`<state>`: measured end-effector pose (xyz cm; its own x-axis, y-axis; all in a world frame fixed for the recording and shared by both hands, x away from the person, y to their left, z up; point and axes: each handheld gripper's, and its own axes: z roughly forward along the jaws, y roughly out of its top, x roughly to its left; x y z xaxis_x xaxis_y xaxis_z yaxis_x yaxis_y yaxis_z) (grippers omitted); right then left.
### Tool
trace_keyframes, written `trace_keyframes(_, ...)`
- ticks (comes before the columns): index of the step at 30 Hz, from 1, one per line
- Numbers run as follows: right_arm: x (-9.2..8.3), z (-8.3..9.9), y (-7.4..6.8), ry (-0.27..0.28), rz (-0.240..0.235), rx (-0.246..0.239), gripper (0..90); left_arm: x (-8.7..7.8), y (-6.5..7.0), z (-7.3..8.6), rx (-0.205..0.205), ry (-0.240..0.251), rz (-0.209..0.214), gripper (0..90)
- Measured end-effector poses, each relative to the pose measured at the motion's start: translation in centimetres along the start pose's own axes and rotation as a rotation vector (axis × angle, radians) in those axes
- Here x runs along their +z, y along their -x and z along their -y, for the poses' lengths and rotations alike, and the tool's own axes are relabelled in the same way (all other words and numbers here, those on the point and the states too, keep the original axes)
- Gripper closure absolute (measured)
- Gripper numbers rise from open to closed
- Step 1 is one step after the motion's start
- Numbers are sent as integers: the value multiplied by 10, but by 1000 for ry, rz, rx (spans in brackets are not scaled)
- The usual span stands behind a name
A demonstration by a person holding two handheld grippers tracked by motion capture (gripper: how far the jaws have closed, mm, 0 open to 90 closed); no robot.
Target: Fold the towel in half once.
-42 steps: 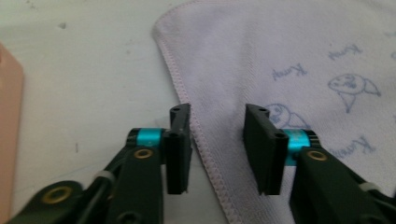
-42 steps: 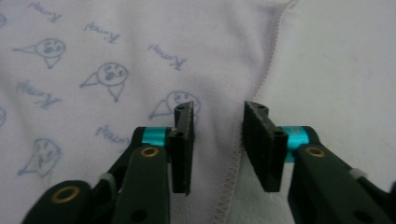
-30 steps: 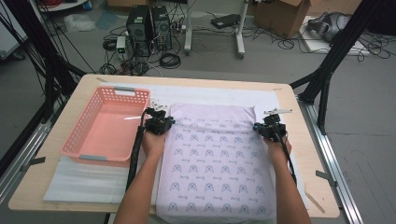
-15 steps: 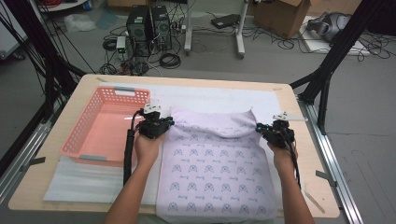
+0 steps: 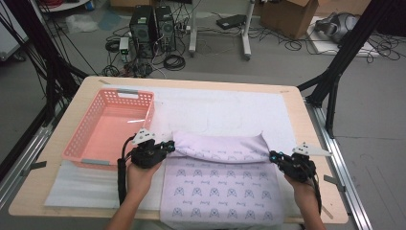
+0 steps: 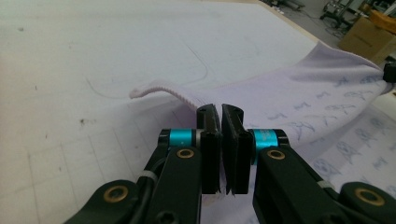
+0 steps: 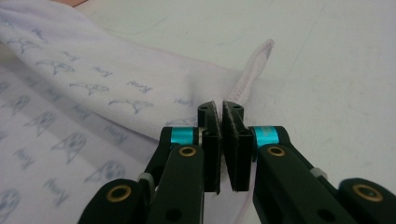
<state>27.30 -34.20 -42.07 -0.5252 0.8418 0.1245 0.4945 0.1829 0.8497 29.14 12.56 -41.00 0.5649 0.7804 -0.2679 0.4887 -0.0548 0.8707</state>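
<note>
The cloth (image 5: 218, 179) lies flat on the desk (image 5: 57, 201), its far edge folded toward the person. The left tool (image 5: 168, 146) and right tool (image 5: 274, 156) each pinch a corner. Uneven pulling could skew the fold, or the thin hem could slip free.

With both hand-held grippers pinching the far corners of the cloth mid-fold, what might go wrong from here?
1. The left hand-held gripper and right hand-held gripper each pinch only a thin edge of the patterned cloth, so a corner may slip free.
2. Uneven pulling might skew the fold.
3. The pink basket sits beside the left hand; its cable might snag it.
</note>
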Motion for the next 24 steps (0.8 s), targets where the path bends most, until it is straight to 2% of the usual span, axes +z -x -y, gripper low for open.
trace_keyframes(3, -13, 8, -6, 18, -17, -3, 861, -13, 6, 5, 12, 18, 15, 857)
trace_keyframes(8, -34, 16, -13, 15, -42, -3, 860, -28, 18, 17, 51, -2, 47, 856)
trace_keyframes(10, -40, 22, -17, -12, -46, -5, 861, -31, 21, 25, 52, -23, 61, 855)
trace_keyframes(14, -45, 37, -22, -78, -62, 31, 836, -30, 21, 40, 42, -78, 78, 840)
trace_keyframes(15, -45, 39, -24, -110, -60, 38, 810, -28, 19, 43, 34, -84, 85, 814)
trace_keyframes(16, -45, 39, -25, -125, -35, 29, 727, -26, 17, 45, 34, -73, 82, 709)
trace_keyframes(17, -45, 38, -25, -123, -13, 31, 657, -25, 15, 46, 32, -59, 69, 579)
trace_keyframes(19, -45, 34, -20, -85, -9, 76, 598, -21, 11, 43, 0, -44, 69, 461)
trace_keyframes(21, -44, 28, -16, -58, 2, 99, 549, -16, 7, 37, -19, -49, 71, 405)
trace_keyframes(24, -33, 18, -12, -43, 14, 136, 507, -1, 3, 28, -30, -79, 62, 385)
